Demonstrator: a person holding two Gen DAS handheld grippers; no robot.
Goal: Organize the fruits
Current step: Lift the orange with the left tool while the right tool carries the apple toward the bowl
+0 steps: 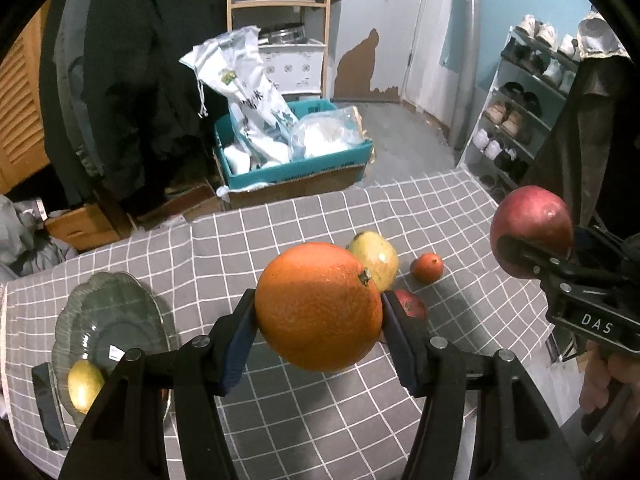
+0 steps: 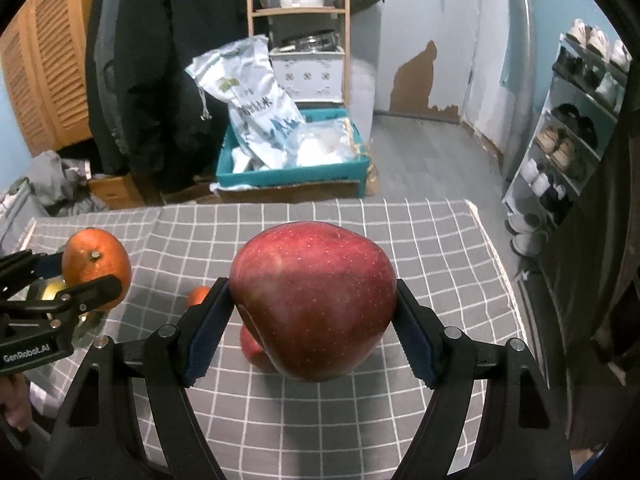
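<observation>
My left gripper (image 1: pixel 318 316) is shut on a large orange (image 1: pixel 316 304) and holds it above the checked tablecloth (image 1: pixel 320 420). My right gripper (image 2: pixel 312 320) is shut on a big red apple (image 2: pixel 314 300), also held in the air; the apple shows at the right of the left wrist view (image 1: pixel 532 236). On the cloth lie a yellow-green pear (image 1: pixel 378 256), a small tangerine (image 1: pixel 428 267) and a second red apple (image 1: pixel 412 304), partly hidden behind the fingers. A grey glass plate (image 1: pixel 116 320) at the left holds a yellow fruit (image 1: pixel 84 386).
A dark phone-like slab (image 1: pixel 48 408) lies beside the plate at the table's left edge. Beyond the far edge stand a teal crate of white bags (image 1: pixel 292 140), hanging coats (image 1: pixel 140 80) and a shoe rack (image 1: pixel 520 112) at the right.
</observation>
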